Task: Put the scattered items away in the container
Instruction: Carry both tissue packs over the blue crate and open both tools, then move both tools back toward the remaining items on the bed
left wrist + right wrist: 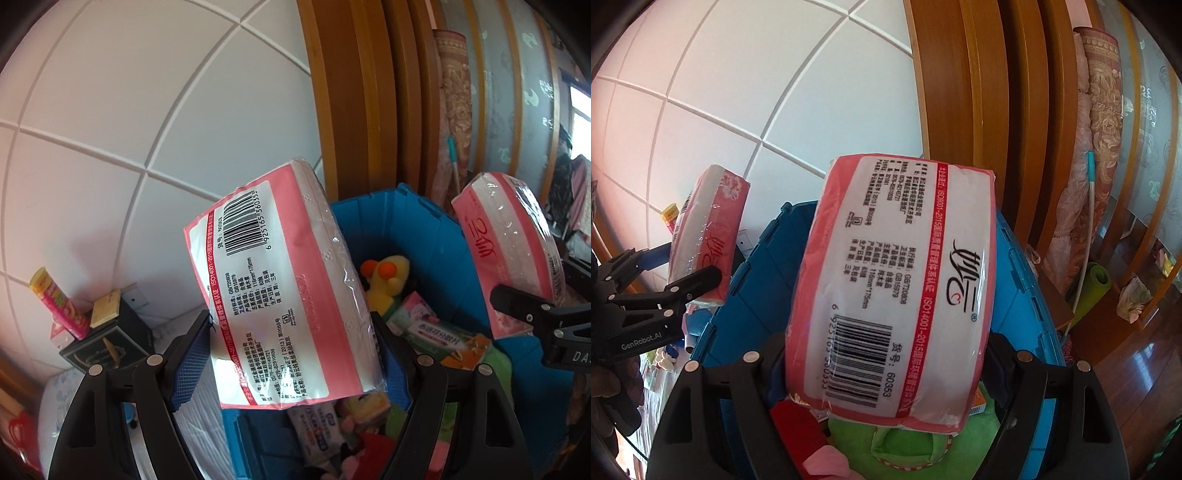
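My left gripper (291, 339) is shut on a pink and white tissue pack (280, 288), held tilted above the open blue crate (402, 236). My right gripper (886, 365) is shut on a second pink tissue pack (897, 291), also above the blue crate (757, 273). Each view shows the other gripper with its pack: the right one at the right of the left wrist view (517, 254), the left one at the left of the right wrist view (709, 236). The crate holds a yellow plush duck (384, 284), a green box (439, 336), tubes and soft toys.
A white tiled wall (129, 110) is behind. A dark box (107, 339) with a pink can (59, 302) stands left of the crate. Wooden door frames (997, 110), a rolled rug (1100, 147) and a green mat roll (1089, 291) stand at the right.
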{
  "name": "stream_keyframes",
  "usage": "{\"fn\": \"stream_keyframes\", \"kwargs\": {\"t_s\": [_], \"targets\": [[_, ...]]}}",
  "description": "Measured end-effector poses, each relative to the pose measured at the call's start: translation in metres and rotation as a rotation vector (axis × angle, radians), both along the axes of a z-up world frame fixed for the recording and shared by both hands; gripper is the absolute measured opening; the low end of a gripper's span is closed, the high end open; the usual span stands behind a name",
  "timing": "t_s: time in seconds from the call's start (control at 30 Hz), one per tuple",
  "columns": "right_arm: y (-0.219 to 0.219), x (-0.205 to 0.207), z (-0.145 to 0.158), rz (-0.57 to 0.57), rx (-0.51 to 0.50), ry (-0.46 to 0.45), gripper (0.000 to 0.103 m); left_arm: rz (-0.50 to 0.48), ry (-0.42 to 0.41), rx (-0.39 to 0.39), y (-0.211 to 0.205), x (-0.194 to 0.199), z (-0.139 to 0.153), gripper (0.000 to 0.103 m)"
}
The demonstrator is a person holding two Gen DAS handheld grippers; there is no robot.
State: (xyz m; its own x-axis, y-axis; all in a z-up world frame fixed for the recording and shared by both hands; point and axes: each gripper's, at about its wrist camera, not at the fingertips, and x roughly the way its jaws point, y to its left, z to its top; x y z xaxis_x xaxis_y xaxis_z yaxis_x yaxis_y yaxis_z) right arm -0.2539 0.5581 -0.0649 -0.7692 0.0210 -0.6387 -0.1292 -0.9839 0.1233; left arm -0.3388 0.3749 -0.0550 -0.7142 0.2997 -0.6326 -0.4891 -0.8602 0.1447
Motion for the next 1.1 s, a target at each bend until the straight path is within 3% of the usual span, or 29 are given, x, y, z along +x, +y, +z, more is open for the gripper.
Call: {"fn": "stream_keyframes", "kwargs": {"t_s": [0.17, 0.2, 0.23, 0.27, 0.3, 0.53, 0.77, 1.1], "targets": [[0.002, -0.018, 0.005, -0.004, -0.002, 0.016, 0.081, -0.013, 0.012, 0.007, 0.014, -0.010, 0.002, 0.082], [0.003, -0.021, 0.006, -0.008, -0.005, 0.032, 0.083, -0.023, 0.023, 0.011, 0.017, -0.011, 0.004, 0.089], [0.003, -0.025, 0.007, -0.007, -0.011, 0.053, 0.089, -0.036, 0.029, 0.005, 0.021, -0.013, 0.004, 0.100], [0.004, -0.030, 0.005, -0.010, -0.008, 0.063, 0.098, -0.044, 0.022, -0.011, 0.024, -0.015, 0.003, 0.103], [0.004, -0.036, 0.002, -0.023, 0.003, 0.052, 0.103, -0.044, 0.005, -0.019, 0.025, -0.017, 0.002, 0.102], [0.016, -0.036, -0.007, -0.054, -0.037, 0.026, 0.103, 0.041, -0.030, -0.031, -0.009, -0.021, -0.013, 0.102], [0.010, -0.022, 0.000, -0.047, -0.049, 0.035, 0.103, 0.087, -0.044, 0.006, -0.056, -0.010, -0.013, 0.102], [-0.081, -0.013, 0.022, 0.130, -0.050, 0.068, 0.103, 0.226, -0.040, -0.002, -0.147, 0.022, -0.020, 0.102]]}}
